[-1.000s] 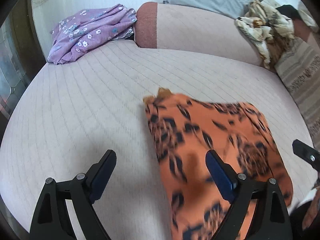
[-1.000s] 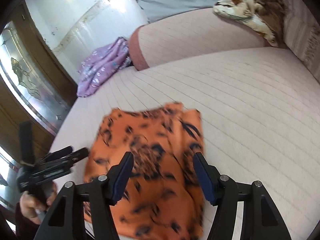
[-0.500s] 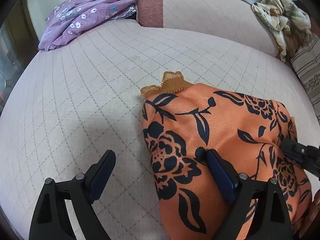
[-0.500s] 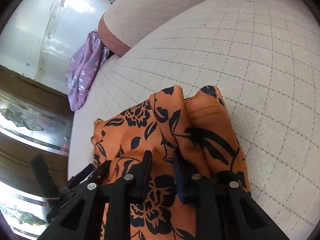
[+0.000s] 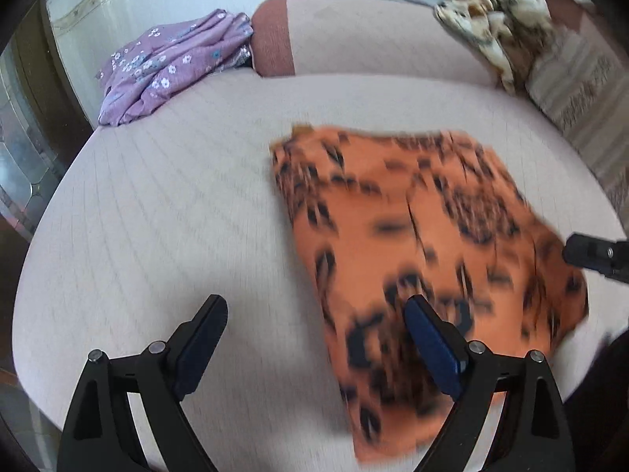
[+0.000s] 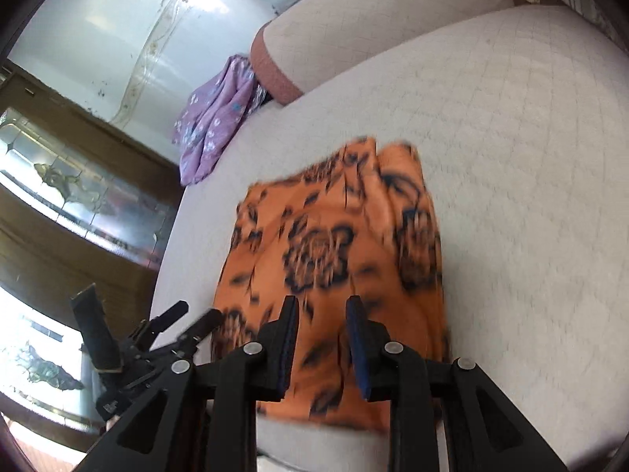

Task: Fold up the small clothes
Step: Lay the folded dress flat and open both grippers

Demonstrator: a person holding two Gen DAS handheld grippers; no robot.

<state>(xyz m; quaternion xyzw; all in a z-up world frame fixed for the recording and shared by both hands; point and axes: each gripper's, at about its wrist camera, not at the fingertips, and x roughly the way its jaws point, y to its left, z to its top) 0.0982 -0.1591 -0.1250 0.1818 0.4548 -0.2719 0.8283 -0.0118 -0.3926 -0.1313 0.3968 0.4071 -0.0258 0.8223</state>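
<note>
Orange floral garment [image 5: 424, 244] lies folded on bed [image 5: 177, 216], likely released. Left gripper [image 5: 314, 338] jaws wide at its near-left edge; right gripper [image 6: 320, 334] jaws narrow, empty above its near edge.

Setting: a home bedroom.
Bed: quilted pale pink mattress [image 5: 165, 212], with a matching bolster [image 5: 377, 35] along its far side.
Laundry: purple floral garment [image 5: 169, 63] and a crumpled patterned blanket [image 5: 491, 19] lying on it.
Furnishing: dark wooden cabinet with decorated glass panels [image 6: 78, 181] beside the bed.
</note>
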